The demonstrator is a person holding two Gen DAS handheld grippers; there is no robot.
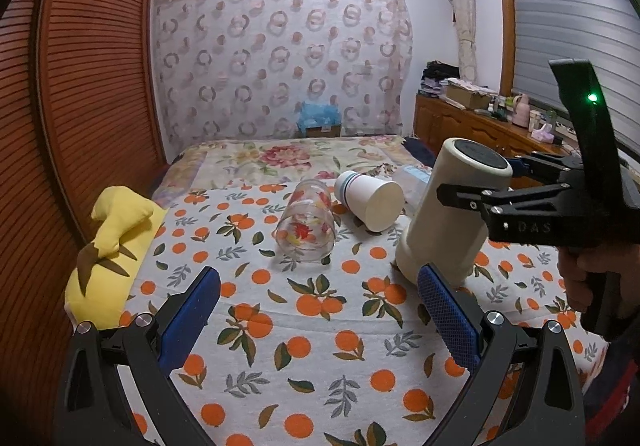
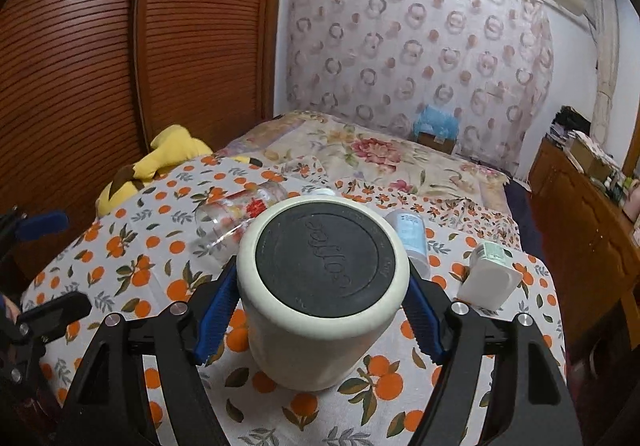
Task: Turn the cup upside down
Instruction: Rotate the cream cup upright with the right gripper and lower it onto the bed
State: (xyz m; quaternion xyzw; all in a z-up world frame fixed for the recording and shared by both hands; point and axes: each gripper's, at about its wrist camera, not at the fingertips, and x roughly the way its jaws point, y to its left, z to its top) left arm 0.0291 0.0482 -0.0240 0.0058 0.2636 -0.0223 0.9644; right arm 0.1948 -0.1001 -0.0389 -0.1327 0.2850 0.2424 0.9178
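Observation:
A cream coffee cup (image 2: 320,302) stands upside down on the orange-print cloth, its dark rubber base with the word "coffee" facing up. My right gripper (image 2: 320,310) is shut on the cup, blue pads on both sides. In the left wrist view the same cup (image 1: 444,222) leans a little, mouth on the cloth, held by the right gripper (image 1: 476,194) from the right. My left gripper (image 1: 320,306) is open and empty, low over the cloth in front of the cup.
A clear glass with leaf prints (image 1: 306,226) and a white paper cup (image 1: 370,200) lie on their sides behind. A clear plastic bottle (image 2: 410,234) and a white jar (image 2: 490,278) lie to the right. A yellow plush toy (image 1: 116,242) sits at the left edge.

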